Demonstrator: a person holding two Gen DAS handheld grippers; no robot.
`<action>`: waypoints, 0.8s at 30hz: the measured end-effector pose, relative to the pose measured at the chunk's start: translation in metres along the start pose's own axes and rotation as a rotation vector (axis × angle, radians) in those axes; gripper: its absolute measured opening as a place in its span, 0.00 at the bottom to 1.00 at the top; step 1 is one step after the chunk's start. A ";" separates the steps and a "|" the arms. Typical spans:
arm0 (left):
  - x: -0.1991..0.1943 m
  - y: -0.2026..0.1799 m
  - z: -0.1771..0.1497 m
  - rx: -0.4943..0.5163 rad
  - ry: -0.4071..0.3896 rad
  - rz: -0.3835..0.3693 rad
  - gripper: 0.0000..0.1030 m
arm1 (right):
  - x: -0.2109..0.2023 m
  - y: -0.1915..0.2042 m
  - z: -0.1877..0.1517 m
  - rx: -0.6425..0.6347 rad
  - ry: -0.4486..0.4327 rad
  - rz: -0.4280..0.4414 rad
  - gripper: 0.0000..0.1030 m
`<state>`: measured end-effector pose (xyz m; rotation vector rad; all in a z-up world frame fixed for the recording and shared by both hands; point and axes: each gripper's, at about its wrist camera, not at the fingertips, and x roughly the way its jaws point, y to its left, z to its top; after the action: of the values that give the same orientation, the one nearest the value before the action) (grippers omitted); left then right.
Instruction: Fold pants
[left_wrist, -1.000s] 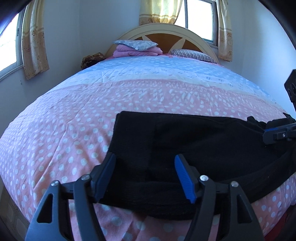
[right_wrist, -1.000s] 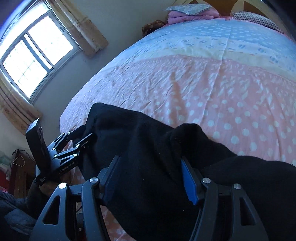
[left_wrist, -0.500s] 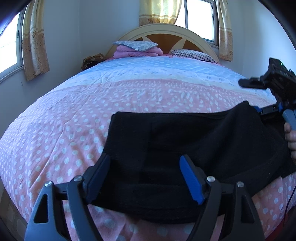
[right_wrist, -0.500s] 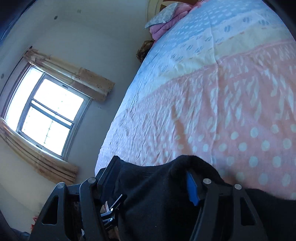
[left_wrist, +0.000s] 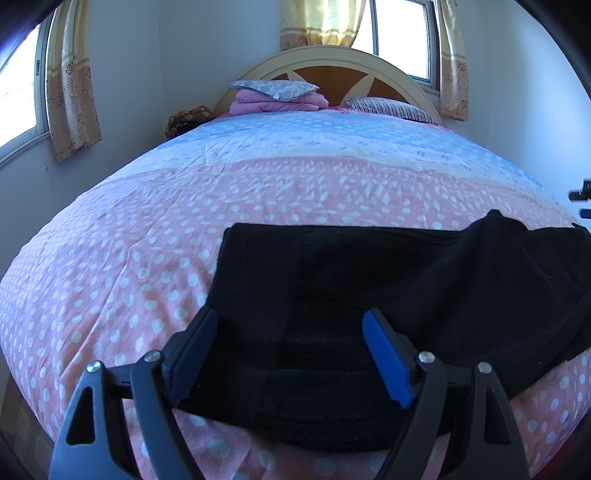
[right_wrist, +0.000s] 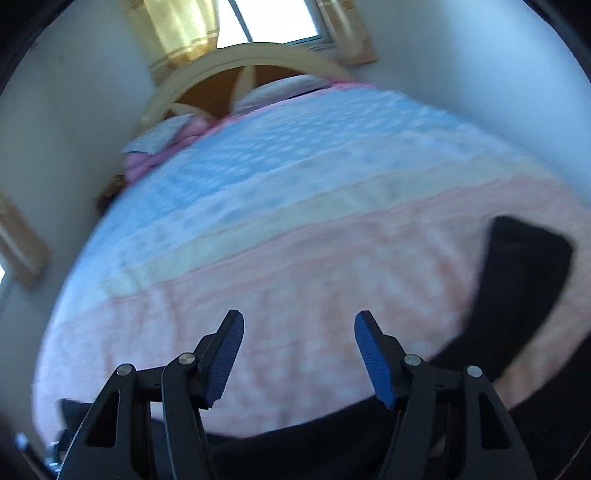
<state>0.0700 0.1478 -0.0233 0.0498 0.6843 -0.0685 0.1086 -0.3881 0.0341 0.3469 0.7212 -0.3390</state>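
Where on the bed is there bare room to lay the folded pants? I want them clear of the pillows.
Free: the wide dotted pink stretch of the bedspread between the black pants and the blue band, and the blue band itself. Crowded: the headboard end, with the pink stack and striped pillow.
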 end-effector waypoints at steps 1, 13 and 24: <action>0.001 0.000 0.001 -0.001 0.005 0.002 0.83 | 0.005 -0.016 0.008 -0.025 -0.008 -0.115 0.62; 0.007 -0.001 0.005 -0.018 0.039 0.032 0.87 | 0.107 -0.113 0.056 -0.054 0.227 -0.401 0.57; 0.007 0.001 0.005 -0.025 0.033 0.027 0.88 | -0.059 -0.173 0.024 0.220 -0.114 -0.018 0.05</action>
<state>0.0791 0.1477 -0.0239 0.0367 0.7172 -0.0330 0.0096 -0.5420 0.0585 0.5253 0.5763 -0.4538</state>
